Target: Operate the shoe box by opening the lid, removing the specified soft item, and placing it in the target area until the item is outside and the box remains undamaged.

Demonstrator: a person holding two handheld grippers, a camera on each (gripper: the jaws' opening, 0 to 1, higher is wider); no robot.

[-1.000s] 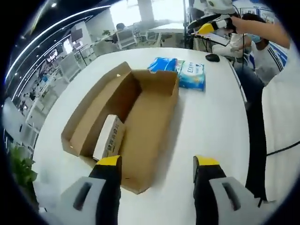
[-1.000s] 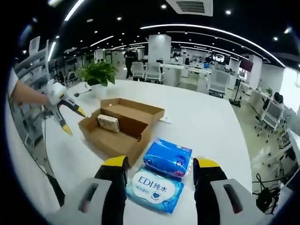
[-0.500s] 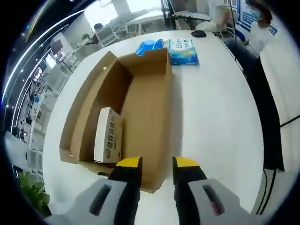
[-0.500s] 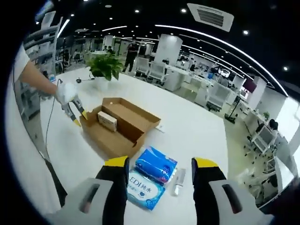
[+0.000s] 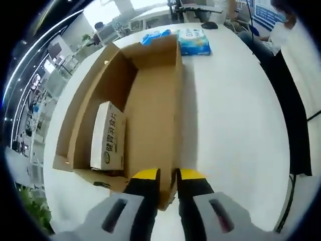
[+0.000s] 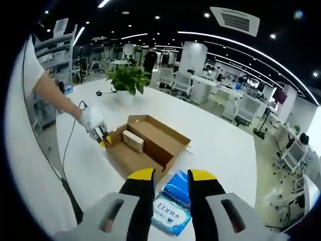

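Pinching now: near end wall of the shoe box (image 5: 150, 100) at 6 o'clock in the left gripper view, with the left gripper (image 5: 167, 176), jaws closed tight on the cardboard.
Other tool: right gripper (image 6: 171, 175) up in the air, jaws close together with a small gap, holding nothing.
Lid: already open, lying flat beside the box.
Soft things: white and blue tissue pack (image 5: 194, 41) and blue tissue pack (image 5: 153, 36), out on the white table (image 5: 230, 125), just past the far end of the box at 12 o'clock.
Look: shiny plastic wrap, puffy, flat like small pillows.
Feel, as a guess: light, squishy, a bit slippery.
Best grab: across the middle or a short edge, with a gentle squeeze.
Inside the box: small white carton (image 5: 108, 135) at 9 o'clock, stiff, not soft.
Box care: thin brown cardboard, easy to bend, so no hard tugging.
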